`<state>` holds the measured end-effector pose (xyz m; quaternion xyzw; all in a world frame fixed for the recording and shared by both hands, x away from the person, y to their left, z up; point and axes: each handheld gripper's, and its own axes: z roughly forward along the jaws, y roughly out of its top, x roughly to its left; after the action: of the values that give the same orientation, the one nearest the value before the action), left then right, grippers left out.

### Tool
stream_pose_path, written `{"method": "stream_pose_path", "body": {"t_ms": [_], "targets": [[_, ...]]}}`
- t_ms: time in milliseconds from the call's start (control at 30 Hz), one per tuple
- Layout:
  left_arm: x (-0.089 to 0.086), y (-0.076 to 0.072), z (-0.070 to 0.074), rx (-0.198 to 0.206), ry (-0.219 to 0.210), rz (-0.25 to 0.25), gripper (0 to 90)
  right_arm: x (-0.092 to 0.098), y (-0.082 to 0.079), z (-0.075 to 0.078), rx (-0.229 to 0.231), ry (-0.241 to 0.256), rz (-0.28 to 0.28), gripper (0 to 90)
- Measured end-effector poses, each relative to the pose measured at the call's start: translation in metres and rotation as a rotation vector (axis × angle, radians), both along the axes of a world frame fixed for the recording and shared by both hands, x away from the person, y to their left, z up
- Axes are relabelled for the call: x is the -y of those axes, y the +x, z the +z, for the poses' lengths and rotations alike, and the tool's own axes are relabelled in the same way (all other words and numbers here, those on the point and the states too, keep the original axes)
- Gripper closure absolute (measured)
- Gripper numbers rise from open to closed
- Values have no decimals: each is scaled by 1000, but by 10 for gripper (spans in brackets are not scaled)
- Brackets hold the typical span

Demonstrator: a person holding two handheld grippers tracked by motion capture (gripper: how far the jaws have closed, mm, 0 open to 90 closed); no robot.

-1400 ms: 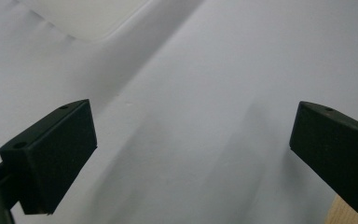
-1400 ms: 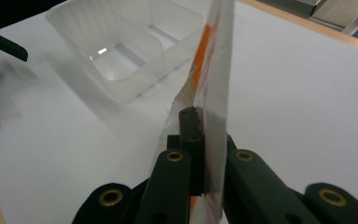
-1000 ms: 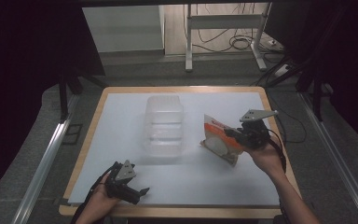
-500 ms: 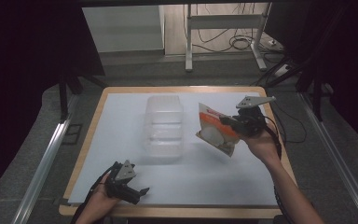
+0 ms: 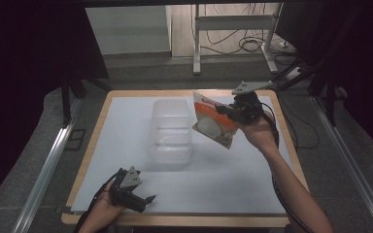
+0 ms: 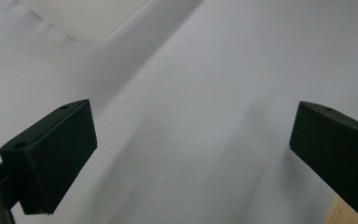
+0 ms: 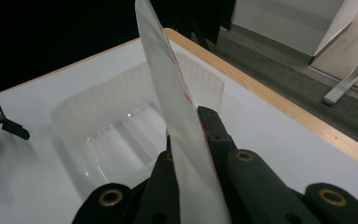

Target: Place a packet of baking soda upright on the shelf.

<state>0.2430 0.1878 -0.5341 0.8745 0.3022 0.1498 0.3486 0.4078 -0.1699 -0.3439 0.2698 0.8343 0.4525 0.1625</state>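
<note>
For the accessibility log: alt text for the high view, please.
The right gripper holds an orange-and-white packet in the air beside a clear plastic container on the white table. The left gripper rests open near the front edge.

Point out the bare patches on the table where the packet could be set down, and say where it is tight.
Free: the white table left of the clear plastic container, and the wide strip between the container's near wall and the left gripper. Tighter: right of the container, under the snack packet held aloft by the right gripper.
</note>
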Motion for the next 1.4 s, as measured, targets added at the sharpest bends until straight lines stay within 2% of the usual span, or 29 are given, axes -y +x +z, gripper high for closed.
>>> {"method": "stream_pose_path", "body": {"t_ms": [400,433,867,1400], "targets": [[-1,0,0,2,-1,-1,7,-35,25,2,-8,-13,25,881],[-1,0,0,2,-2,-1,7,-43,29,1,-11,-15,31,881],[-2,0,0,-2,-13,1,6,-80,48,-2,-17,-25,66,880],[-2,0,0,-1,-10,-2,7,-135,67,-18,-34,-41,116,877]]}}
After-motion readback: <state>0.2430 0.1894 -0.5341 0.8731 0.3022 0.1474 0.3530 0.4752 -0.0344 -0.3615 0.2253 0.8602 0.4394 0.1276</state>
